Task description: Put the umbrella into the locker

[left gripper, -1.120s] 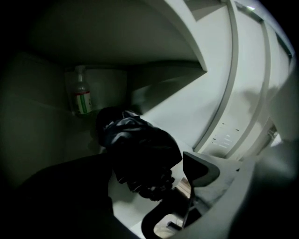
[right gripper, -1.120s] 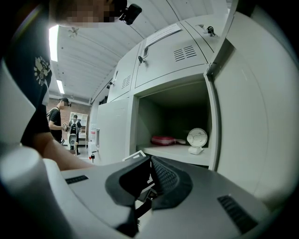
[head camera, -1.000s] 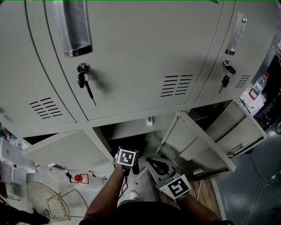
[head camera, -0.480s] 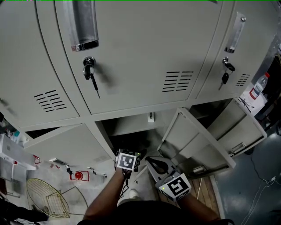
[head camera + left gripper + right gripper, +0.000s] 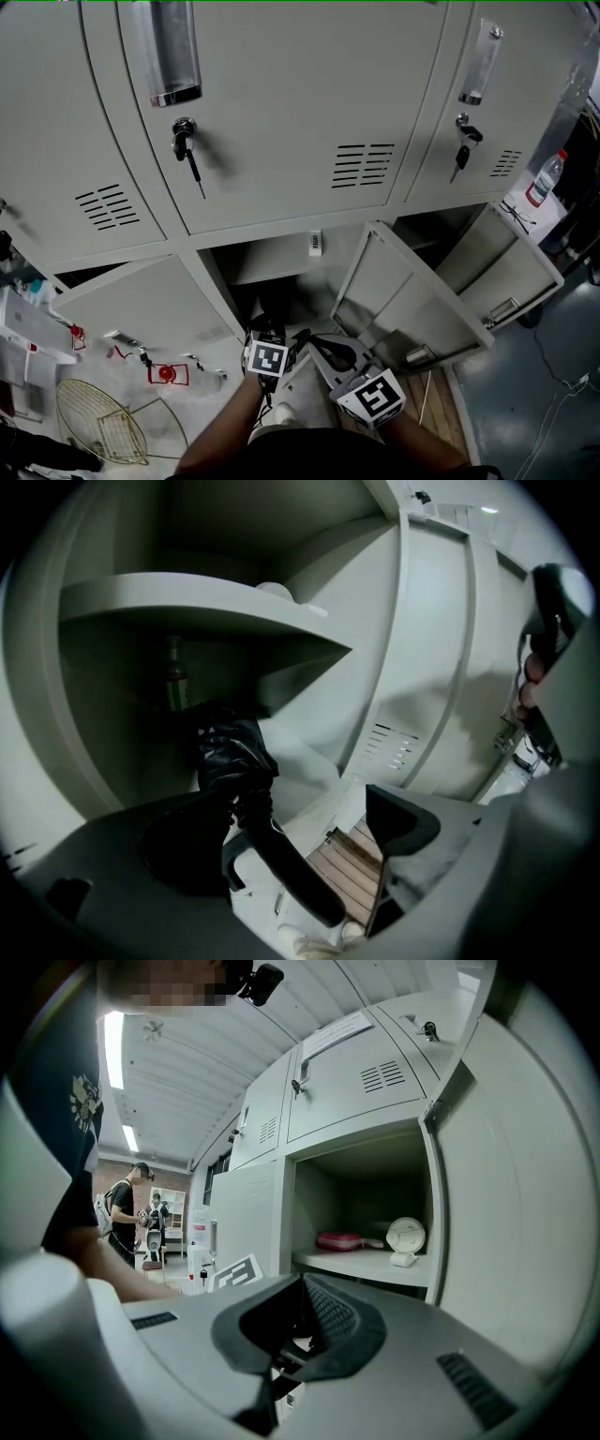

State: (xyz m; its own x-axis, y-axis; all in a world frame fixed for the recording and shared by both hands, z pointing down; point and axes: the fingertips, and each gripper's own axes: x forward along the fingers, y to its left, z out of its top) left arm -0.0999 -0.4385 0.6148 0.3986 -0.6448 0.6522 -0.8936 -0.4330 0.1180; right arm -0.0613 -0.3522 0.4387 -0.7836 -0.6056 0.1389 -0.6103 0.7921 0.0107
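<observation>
umbrella (image 5: 232,761) in locker (image 5: 319,714), handle (image 5: 286,878) between wide-open left fingers (image 5: 403,817); right fingers (image 5: 342,1321) closed, empty.

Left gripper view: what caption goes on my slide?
Open tongs facing a black umbrella lying in the locker.

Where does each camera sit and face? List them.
Head view: on the head, down at lockers; left gripper, right gripper, forearms.
Left gripper view: on it, toward the umbrella; open jaws.
Right gripper view: on it, up into an open locker; shut jaws.
Head and right gripper views share the left gripper's marker cube.
</observation>
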